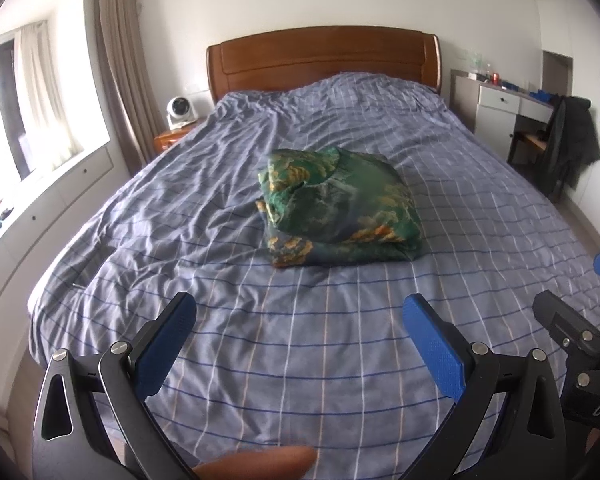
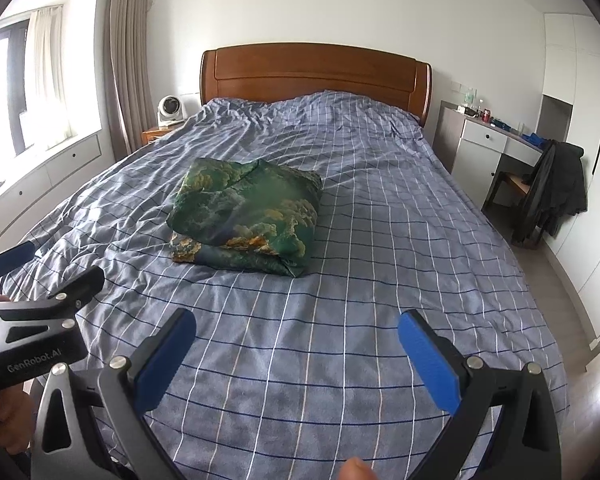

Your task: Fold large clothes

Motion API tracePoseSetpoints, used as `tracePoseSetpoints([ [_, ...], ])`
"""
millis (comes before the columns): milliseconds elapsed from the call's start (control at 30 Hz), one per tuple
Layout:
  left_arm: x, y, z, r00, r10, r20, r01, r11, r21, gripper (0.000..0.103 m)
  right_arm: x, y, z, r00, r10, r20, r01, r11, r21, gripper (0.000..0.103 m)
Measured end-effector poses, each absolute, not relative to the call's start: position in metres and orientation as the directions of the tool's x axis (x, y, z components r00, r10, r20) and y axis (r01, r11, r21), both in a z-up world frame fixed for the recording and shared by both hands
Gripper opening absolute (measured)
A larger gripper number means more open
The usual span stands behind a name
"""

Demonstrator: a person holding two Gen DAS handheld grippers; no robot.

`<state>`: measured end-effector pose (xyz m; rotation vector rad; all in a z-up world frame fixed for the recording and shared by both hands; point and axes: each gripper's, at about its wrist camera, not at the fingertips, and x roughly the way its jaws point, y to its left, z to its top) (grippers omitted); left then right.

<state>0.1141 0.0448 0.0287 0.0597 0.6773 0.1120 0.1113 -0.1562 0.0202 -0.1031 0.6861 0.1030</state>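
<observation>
- Green patterned cloth [image 1: 342, 208], seen from the left wrist: folded into a thick bundle, resting mid-bed on the checked blue cover [image 1: 260, 360], well apart from the left gripper [image 1: 298, 340].
- Left fingers [image 1: 168, 344] spread wide, holding nothing; right gripper's tip at the frame edge, state unclear here.
- From the right wrist: same bundle, right gripper [image 2: 296, 352] spread and empty near the foot of the bed.
- Possibly slippery fabric; pinching only the top layer could drag the folds open.

Daylight from the overexposed window [image 1: 40, 92] at left; fisheye bending, dark vignetted corners.
</observation>
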Motion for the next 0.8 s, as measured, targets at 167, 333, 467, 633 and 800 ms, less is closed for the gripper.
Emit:
tracePoseSetpoints([
  [167, 0.1145, 0.0467, 0.028, 0.77, 0.114, -0.628, -0.082, 0.993, 0.08, 0.103, 0.1101, -0.1527, 0.0209, 0.77, 0.067, -0.634, -0.14, 0.988, -0.066, 0.103],
  [333, 0.1147, 0.0471, 0.0273, 0.769, 0.11, -0.63, -0.084, 0.994, 0.071, 0.103, 0.1106, -0.1524, 0.0208, 0.768, 0.067, -0.637, -0.139, 0.988, -0.064, 0.103],
  [467, 0.1153, 0.0473, 0.0256, 0.766, 0.11, -0.633, -0.087, 0.994, 0.068, 0.103, 0.1106, -0.1506, 0.0198, 0.762, 0.069, -0.643, -0.141, 0.988, -0.062, 0.103],
  [633, 0.1151, 0.0481, 0.0229, 0.764, 0.106, -0.637, -0.094, 0.994, 0.053, 0.103, 0.1109, -0.1503, 0.0192, 0.761, 0.07, -0.645, -0.142, 0.988, -0.06, 0.103],
  [800, 0.1151, 0.0479, 0.0217, 0.764, 0.119, -0.634, -0.107, 0.993, 0.057, 0.103, 0.112, -0.1513, 0.0186, 0.757, 0.071, -0.649, -0.138, 0.989, -0.053, 0.103],
])
